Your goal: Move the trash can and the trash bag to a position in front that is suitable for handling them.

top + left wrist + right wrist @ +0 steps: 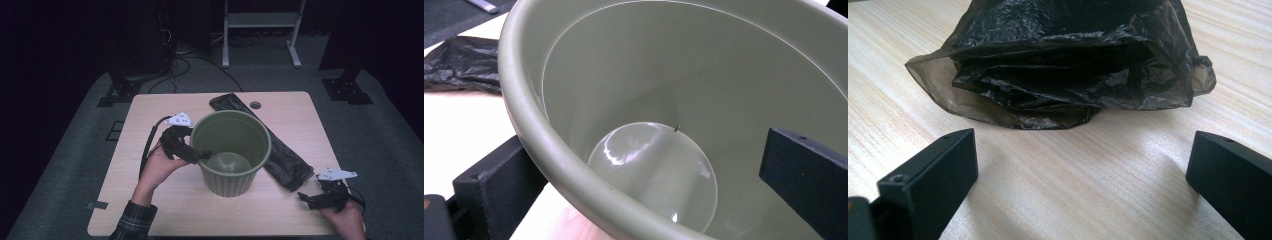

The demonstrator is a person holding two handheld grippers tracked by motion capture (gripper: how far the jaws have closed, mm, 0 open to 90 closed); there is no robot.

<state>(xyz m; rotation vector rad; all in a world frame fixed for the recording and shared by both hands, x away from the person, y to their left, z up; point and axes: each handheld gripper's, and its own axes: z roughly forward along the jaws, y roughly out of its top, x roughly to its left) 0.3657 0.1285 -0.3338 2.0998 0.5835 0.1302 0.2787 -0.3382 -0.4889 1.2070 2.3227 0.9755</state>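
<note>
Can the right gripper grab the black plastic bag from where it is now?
Probably yes. The right gripper has its jaws open and aimed at the near end of the black plastic bag, with bare table between them.

a green ribbed bin (231,152) stands upright near the middle of the pale wooden tabletop (150,210). the left gripper (196,154) sits at the bin's left rim, its jaws straddling the wall, one inside and one outside. behind and to the right of the bin lies a long folded black plastic bag (285,155), running diagonally. the right gripper (312,199) rests low by the tabletop's near right corner, just beside the bag's near end, jaws spread apart.
</note>
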